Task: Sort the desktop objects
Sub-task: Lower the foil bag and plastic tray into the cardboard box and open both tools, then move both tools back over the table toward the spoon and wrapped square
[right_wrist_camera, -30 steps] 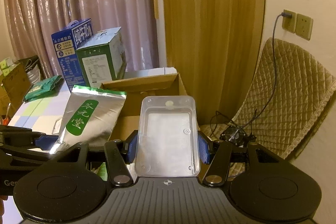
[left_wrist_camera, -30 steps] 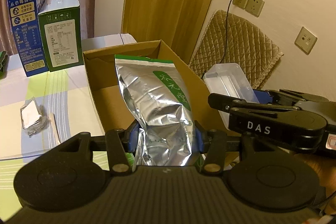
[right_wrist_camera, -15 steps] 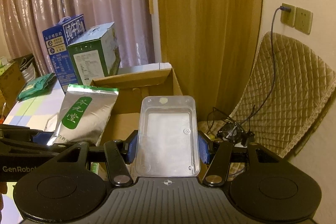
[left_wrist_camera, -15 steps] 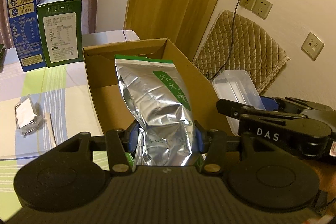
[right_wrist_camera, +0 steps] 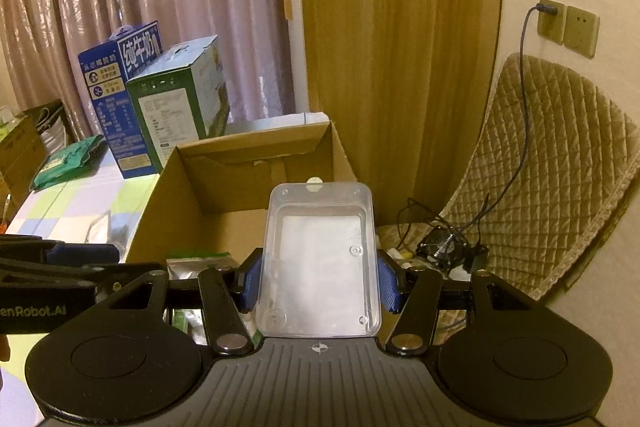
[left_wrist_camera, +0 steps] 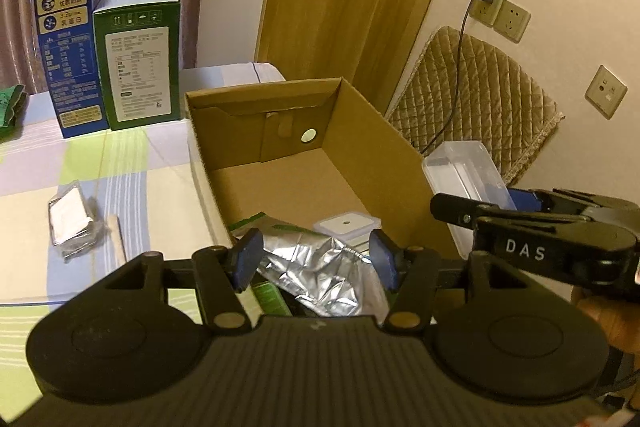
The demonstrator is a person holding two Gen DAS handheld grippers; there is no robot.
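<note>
silver foil pouch with a green label (left_wrist_camera: 320, 267) lies crumpled in the near end of the open brown cardboard box (left_wrist_camera: 400, 163), low in the left wrist view, between the left gripper (left_wrist_camera: 314, 261)'s blue pads. those jaws are opening and the pads seem clear of the foil. the pouch leans on a small white-lidded plastic tub (left_wrist_camera: 346, 225) already in the box; i judge it could snag a pad as the gripper lifts away and get dragged back out.

the right gripper (right_wrist_camera: 318, 283) pinches a clear rectangular plastic tray (right_wrist_camera: 320, 255) between its jaws, held at centre frame above the box's right wall. the box's near end is crowded, so a drop there may tip the tray onto the pouch; the bare far floor looks safer. the two grippers are close together and could collide.

a small foil-wrapped packet (left_wrist_camera: 72, 223) sits unsorted on the bench (left_wrist_camera: 140, 195) at left.
</note>
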